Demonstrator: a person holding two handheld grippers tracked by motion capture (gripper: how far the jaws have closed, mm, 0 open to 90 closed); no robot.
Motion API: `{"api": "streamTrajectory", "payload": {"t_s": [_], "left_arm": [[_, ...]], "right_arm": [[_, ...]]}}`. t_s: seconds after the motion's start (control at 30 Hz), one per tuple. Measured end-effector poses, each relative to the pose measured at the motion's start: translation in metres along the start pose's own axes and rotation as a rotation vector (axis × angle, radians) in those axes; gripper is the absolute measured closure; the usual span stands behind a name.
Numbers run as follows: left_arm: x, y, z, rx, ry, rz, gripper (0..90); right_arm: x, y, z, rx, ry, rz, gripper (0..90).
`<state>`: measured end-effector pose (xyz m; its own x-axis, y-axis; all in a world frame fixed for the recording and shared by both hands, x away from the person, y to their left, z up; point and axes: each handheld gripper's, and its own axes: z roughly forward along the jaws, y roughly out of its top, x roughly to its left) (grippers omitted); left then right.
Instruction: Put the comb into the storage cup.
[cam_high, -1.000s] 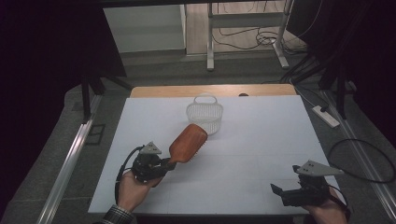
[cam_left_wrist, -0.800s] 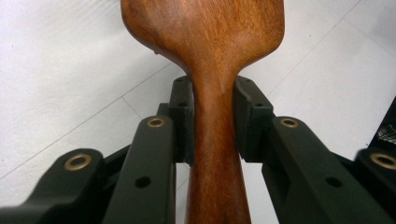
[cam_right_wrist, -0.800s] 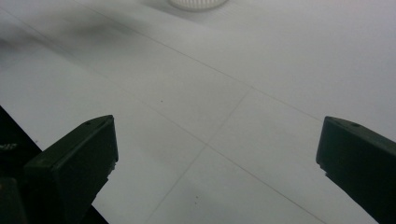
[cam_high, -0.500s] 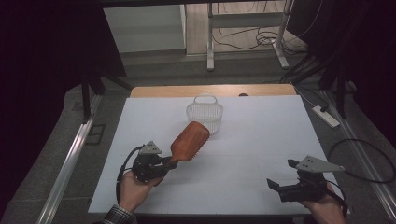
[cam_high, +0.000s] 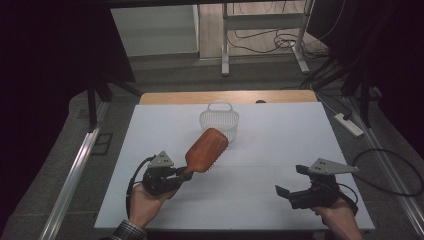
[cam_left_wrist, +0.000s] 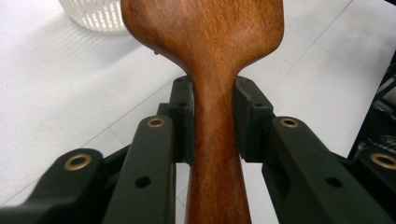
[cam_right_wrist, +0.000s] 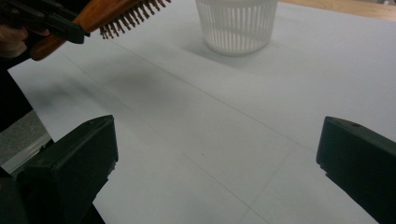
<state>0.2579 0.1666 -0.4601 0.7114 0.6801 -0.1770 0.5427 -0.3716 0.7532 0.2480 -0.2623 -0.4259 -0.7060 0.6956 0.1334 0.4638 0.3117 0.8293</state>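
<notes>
Two jaws of the left gripper (cam_high: 181, 172) clamp the wooden hairbrush (cam_high: 206, 150) by its handle, lifted mid-table just short of the white basket (cam_high: 219, 120); approach bristles-down, release over its rim; right gripper (cam_high: 287, 191) waits open near the front-right corner

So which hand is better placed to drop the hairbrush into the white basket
Left. Its tool already grips the hairbrush by the handle, with the head raised close to the basket. The right tool is open, empty and farther off.
</notes>
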Motion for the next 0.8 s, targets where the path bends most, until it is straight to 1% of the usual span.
{"api": "streamTrajectory", "payload": {"t_s": [0.13,0.2,0.3,0.43,0.53,0.67,0.8], "left_arm": [[-0.002,0.001,0.000,-0.009,-0.005,0.005,71.2],[-0.002,0.001,0.000,-0.017,-0.010,0.007,71.2],[-0.003,0.002,-0.001,-0.022,-0.010,0.010,71.2],[-0.004,0.003,-0.001,-0.042,-0.023,0.008,71.2],[-0.006,0.004,-0.001,-0.052,-0.024,0.014,71.2],[-0.009,0.005,0.000,-0.061,-0.031,0.021,71.2],[-0.011,0.006,0.001,-0.067,-0.042,0.028,71.2]], "right_arm": [[0.003,0.004,0.006,0.004,0.008,-0.016,0.0],[0.005,0.007,0.011,0.001,0.014,-0.012,0.0],[0.005,0.009,0.014,-0.003,0.022,-0.003,0.0],[0.007,0.014,0.021,-0.015,0.045,0.008,0.0],[0.009,0.018,0.026,-0.023,0.057,0.008,0.0],[0.013,0.024,0.034,-0.017,0.077,0.000,0.0],[0.015,0.027,0.042,-0.014,0.101,0.011,0.0]]}}
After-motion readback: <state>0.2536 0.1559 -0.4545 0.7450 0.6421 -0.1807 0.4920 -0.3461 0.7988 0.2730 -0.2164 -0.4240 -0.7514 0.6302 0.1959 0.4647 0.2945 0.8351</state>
